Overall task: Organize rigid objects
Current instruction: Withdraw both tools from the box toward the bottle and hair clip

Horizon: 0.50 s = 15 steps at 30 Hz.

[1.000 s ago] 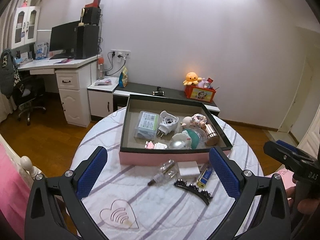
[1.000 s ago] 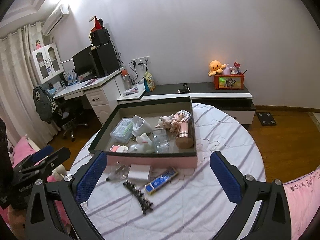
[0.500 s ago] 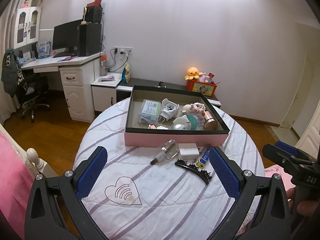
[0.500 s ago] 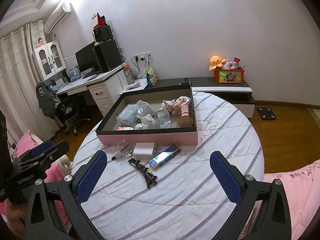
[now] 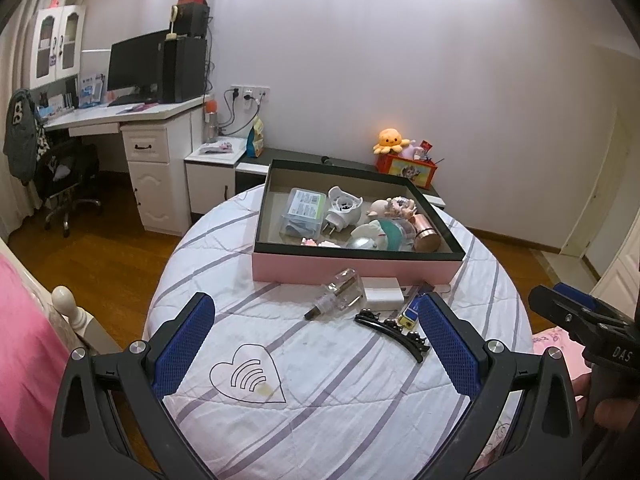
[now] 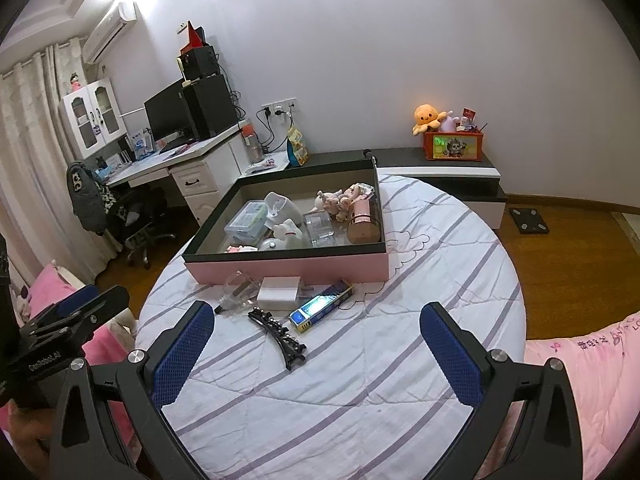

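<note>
Both grippers, left (image 5: 316,340) and right (image 6: 316,344), have backed away from the pink box (image 5: 352,266), jaws spread, empty; four items beside it wait

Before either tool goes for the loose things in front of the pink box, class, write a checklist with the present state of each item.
1. Left tool open and empty: ok.
2. Right tool open and empty: ok.
3. Loose items lie outside the pink box, on the striped cover: glass bottle, white charger, blue pack, black hair clip: ok.
4. Items well apart for a clean pinch: not ok; bottle, charger and pack crowd together.
5. Free room in the box: ok, bare floor at its far end.
6. Whether the bottle is capped: cannot tell.
</note>
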### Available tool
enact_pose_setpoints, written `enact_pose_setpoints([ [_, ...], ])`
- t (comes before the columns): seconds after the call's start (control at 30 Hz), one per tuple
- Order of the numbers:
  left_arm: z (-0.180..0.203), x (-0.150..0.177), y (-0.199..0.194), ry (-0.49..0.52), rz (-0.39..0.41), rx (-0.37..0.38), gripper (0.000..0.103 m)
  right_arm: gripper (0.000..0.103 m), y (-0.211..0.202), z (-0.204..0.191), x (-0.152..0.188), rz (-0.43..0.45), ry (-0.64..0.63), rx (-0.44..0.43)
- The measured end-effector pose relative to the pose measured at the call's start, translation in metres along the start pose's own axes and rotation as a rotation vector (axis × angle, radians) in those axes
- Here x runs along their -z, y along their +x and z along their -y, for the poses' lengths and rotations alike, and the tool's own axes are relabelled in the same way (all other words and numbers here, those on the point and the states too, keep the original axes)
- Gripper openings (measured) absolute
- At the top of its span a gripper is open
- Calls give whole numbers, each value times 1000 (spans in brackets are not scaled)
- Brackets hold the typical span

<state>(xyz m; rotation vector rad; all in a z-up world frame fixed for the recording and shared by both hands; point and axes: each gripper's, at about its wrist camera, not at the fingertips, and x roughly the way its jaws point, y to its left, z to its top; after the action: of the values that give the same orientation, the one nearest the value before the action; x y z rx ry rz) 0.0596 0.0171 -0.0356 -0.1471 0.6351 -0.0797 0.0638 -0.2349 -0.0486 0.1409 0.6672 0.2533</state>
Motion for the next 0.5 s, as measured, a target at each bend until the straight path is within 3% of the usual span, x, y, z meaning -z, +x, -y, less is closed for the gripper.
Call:
enact_pose_setpoints([
  [0.5,-11,8,23,-23,-46,-4,103,103,22,8,3,-50,10,31],
])
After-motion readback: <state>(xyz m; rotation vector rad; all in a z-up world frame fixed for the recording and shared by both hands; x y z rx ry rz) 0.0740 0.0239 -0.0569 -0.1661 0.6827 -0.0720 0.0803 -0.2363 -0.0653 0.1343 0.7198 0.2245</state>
